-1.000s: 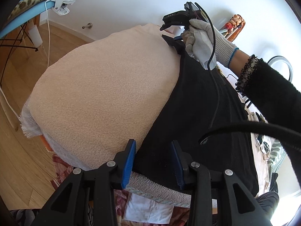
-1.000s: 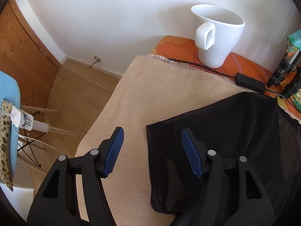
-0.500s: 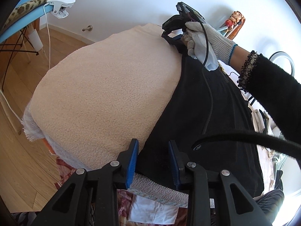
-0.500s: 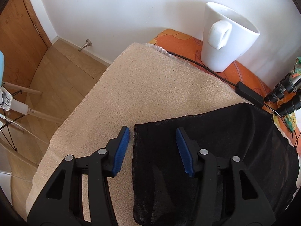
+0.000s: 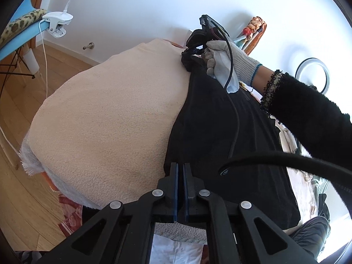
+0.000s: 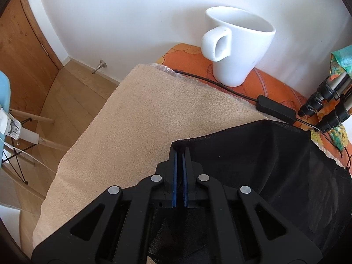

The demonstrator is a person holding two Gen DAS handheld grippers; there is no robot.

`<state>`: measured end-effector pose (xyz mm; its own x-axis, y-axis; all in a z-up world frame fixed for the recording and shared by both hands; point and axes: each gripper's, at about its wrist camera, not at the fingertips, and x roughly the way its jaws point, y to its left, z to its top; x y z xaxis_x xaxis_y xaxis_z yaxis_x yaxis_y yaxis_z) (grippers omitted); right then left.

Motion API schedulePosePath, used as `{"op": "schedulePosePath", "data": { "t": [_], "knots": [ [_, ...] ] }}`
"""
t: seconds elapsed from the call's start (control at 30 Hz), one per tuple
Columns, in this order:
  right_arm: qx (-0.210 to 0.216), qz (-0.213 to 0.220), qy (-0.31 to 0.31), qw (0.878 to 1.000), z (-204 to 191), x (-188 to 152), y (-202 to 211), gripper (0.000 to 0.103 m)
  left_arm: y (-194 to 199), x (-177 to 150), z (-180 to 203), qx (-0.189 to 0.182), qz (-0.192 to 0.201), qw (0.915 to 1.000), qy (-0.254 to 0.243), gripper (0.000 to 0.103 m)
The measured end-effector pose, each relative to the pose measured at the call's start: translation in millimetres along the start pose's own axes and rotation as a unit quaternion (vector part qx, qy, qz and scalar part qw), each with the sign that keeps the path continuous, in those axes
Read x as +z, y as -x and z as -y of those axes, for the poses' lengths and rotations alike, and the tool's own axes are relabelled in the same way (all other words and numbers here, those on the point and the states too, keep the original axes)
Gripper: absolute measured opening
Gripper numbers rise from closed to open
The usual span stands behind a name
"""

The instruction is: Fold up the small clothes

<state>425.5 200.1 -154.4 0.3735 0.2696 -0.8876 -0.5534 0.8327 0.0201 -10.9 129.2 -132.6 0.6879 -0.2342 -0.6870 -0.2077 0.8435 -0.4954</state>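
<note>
Both jaws have just closed: my left hand-held gripper [image 5: 180,169] pinches the black garment's [image 5: 220,132] near corner, my right hand-held gripper [image 6: 180,154] its far corner on the towel-covered counter [image 6: 132,121], so I judge the fold can start.

A white mug [image 6: 236,48] stands on orange cloth [image 6: 259,81] beside a black cable box [image 6: 276,109]; a clip lamp [image 5: 57,21] grips a blue board.

White wall [image 6: 132,11], wood floor [image 6: 72,92] (doorstop [image 6: 99,65] nr skirting), blue chair [image 5: 19,37].
</note>
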Motion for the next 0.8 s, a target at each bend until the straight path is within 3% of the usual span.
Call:
{"op": "schedulePosePath", "data": {
  "t": [0.23,0.6,0.8],
  "knots": [
    [0.006,0.028,-0.017,0.999,29.3,-8.2,31.3,0.005,-0.2,2.1,21.5,-0.032,-0.001,0.9991,-0.027,0.000],
    [0.017,0.086,-0.049,0.995,104.0,-40.1,88.8,0.005,-12.3,-6.2,72.5,-0.062,-0.020,0.9912,-0.115,0.000],
    [-0.026,0.085,-0.079,0.993,150.1,-73.5,96.7,0.005,-26.8,-22.9,91.5,-0.067,-0.051,0.9837,-0.159,0.000]
  ]
}}
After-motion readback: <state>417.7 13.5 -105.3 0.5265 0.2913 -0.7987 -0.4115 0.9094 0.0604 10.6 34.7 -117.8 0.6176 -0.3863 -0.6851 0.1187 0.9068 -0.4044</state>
